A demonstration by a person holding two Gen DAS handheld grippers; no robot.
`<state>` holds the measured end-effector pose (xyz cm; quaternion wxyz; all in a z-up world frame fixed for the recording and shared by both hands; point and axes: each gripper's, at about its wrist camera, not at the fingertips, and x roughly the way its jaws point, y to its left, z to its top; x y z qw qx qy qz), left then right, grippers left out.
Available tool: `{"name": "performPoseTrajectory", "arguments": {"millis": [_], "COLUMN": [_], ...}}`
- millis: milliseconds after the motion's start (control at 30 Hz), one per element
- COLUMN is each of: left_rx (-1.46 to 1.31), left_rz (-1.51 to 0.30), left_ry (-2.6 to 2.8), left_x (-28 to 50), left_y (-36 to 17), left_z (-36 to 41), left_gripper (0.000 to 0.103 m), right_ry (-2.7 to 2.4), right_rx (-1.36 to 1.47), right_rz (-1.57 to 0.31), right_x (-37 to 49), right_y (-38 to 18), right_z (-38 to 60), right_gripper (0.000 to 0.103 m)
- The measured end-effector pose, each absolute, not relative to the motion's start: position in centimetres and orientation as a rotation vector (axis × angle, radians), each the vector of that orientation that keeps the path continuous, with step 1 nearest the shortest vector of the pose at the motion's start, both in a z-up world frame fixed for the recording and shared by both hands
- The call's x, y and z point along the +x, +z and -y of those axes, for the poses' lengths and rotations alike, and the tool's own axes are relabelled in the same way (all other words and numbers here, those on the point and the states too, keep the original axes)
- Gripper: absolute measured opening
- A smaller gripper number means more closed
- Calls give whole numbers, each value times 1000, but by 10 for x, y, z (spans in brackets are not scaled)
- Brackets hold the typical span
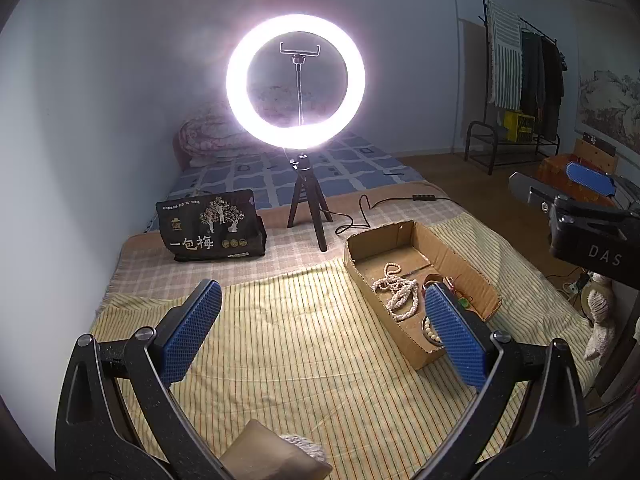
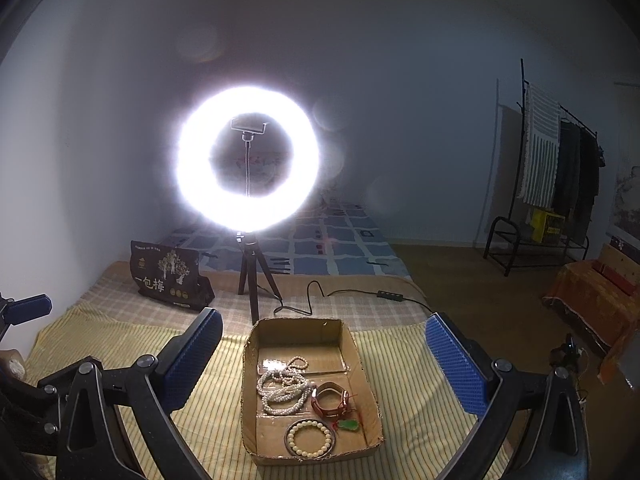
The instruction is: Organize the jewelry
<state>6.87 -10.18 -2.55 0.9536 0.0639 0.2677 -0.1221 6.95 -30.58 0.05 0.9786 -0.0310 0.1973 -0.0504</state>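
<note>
A shallow cardboard box [image 2: 250, 400] lies on a yellow striped cloth [image 1: 288, 340]. It holds a tangled white bead necklace [image 2: 282, 386], a red-brown bangle [image 2: 330, 400], a cream bead bracelet [image 2: 310, 438] and a green pendant on a red cord [image 2: 348, 425]. The box [image 1: 416, 236] and necklace [image 1: 396, 292] also show in the left wrist view. My right gripper [image 2: 324, 344] is open and empty, hovering above the box. My left gripper [image 1: 322, 308] is open and empty, over the cloth left of the box. The right gripper's pad [image 1: 590, 178] shows at the far right.
A lit ring light on a tripod [image 1: 306, 216] stands behind the box, its cable [image 1: 360, 216] trailing right. A black snack bag [image 1: 212, 226] stands at the back left. A clothes rack [image 1: 520, 92] and orange-covered furniture [image 2: 592, 300] are at the right.
</note>
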Motion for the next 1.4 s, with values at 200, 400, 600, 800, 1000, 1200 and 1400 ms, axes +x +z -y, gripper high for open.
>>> {"name": "performPoseTrajectory", "arguments": {"millis": [200,400,600,800,1000,1200,1400], "left_rx": [133,132,135,135,136,138,139], "left_rz": [-542,-541,-542,-541,-540,-539,-539], "left_ry": [-248,-249,-253,-258,-260,-266,-267], "left_x": [68,67,67,67,67,67,66], "left_y": [-25,-24,-23,-22,-22,-19,-19], "left_z": [102,102,103,103,103,104,104], "left_gripper": [103,103,103,103,103,103,103], "right_ry": [-99,-102,-102,-103,-103,-99,-98], "right_rx": [-73,-77,-76,-76,-75,-71,-70], "right_rz": [-405,-403,-411,-412,-413,-420,-422], "right_x": [69,69,70,70,70,70,70], "right_y": [0,0,-1,-1,-1,-2,-3], "right_z": [304,304,305,306,305,307,308], "right_gripper": [103,103,103,103,103,103,103]}}
